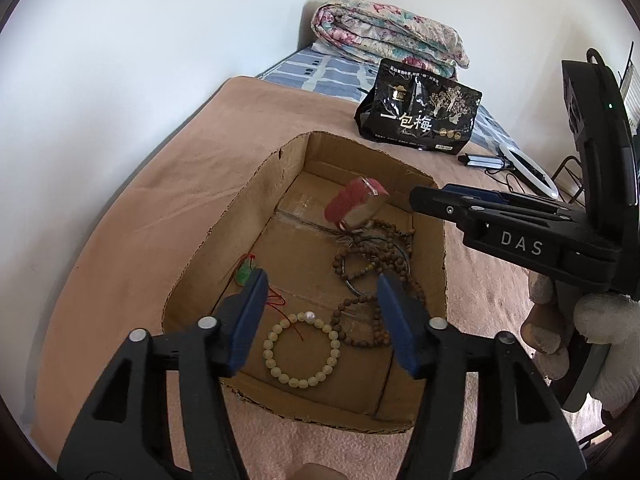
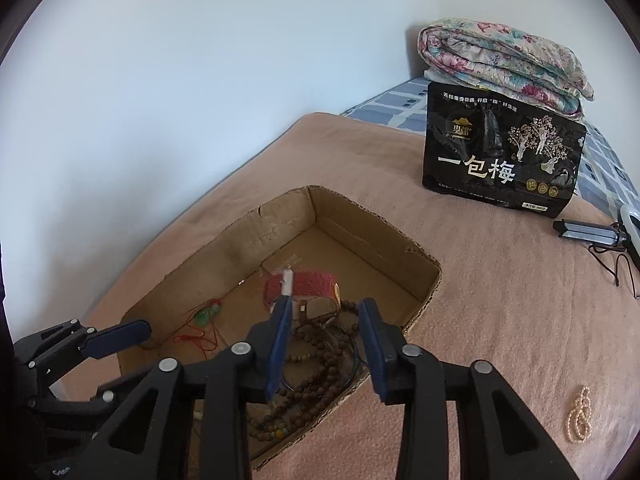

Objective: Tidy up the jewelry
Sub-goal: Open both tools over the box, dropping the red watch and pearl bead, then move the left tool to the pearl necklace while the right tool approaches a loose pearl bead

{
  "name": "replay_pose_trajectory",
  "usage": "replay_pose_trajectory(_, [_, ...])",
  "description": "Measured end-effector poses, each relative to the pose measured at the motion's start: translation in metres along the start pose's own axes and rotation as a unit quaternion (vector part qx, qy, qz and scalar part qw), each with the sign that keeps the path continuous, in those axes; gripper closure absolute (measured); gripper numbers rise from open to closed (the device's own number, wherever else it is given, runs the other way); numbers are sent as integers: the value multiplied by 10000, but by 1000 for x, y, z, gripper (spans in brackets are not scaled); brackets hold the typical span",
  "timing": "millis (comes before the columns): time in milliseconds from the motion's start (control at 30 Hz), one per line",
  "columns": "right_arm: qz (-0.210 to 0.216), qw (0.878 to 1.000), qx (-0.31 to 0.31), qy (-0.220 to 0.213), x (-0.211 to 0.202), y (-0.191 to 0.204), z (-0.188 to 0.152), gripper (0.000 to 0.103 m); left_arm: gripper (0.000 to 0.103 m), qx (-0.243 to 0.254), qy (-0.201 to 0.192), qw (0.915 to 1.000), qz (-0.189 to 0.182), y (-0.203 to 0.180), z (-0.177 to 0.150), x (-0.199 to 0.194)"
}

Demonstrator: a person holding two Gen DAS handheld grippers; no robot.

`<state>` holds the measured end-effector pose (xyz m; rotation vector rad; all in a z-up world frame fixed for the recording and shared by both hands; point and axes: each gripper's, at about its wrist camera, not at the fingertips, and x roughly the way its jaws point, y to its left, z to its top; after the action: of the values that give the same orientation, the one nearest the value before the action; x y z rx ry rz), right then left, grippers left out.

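Jewelry gathered in an open cardboard box [image 1: 224, 216] on a pink blanket

Inside lie a cream bead bracelet [image 1: 301, 347], tangled brown bead strands [image 1: 372, 276], a green pendant on red cord [image 1: 246, 274] and a red-banded watch [image 2: 304, 289]; a pearl strand [image 2: 580, 414] lies outside.

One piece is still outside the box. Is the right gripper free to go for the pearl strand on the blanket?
Probably yes. The right gripper is open and empty, and the pearl strand lies alone on bare blanket, nothing between them.
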<state>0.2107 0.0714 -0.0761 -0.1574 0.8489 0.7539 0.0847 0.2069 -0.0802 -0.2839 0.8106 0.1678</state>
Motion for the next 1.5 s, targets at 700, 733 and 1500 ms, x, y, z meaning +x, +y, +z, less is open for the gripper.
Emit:
replay_pose_trajectory(700, [-844,9948,224,-519,-56,-37,-6,1,33,-19,-74,10000,12,-17,5,-4])
replay_pose_trajectory(733, [-867,9945,252,-524,-60,-40,-8,1,33,-20,-77,10000,15,-18,5,-5])
replay_pose_trajectory(1500, [-1601,9805,831,-775,-175,-110,-83,1,33,964,-475,9937,-311,-96,-5,-32])
